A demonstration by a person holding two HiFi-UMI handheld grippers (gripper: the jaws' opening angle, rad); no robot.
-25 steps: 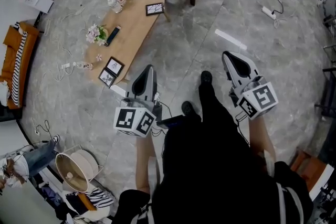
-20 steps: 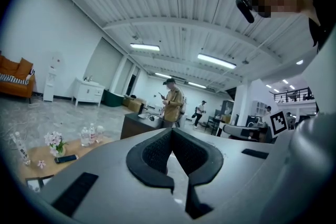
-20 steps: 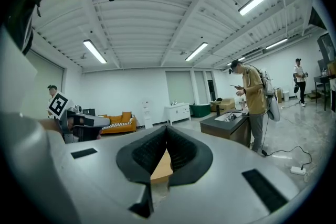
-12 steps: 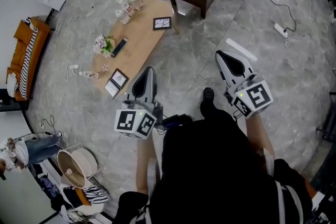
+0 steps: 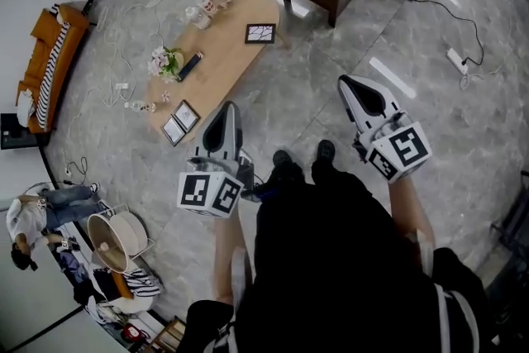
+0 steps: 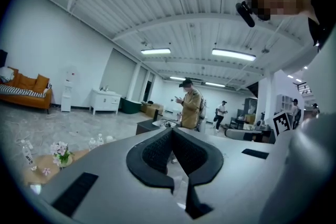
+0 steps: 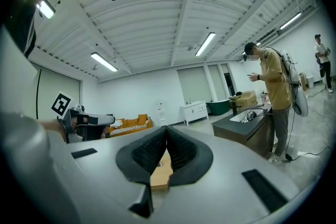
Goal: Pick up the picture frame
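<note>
We record three dark-rimmed picture frames on the long wooden surface [image 5: 230,54], all apparently lying flat with light pictures facing up. The far picture frame [image 5: 260,33] lies alone by the surface's right edge. The near picture frame [image 5: 186,115] and the corner picture frame [image 5: 173,131] lie just beside each other at the near end. We cannot confirm contact between them.

Flowers [image 5: 165,59] stand beside a remote [image 5: 191,66] on the table [image 5: 229,60].
</note>
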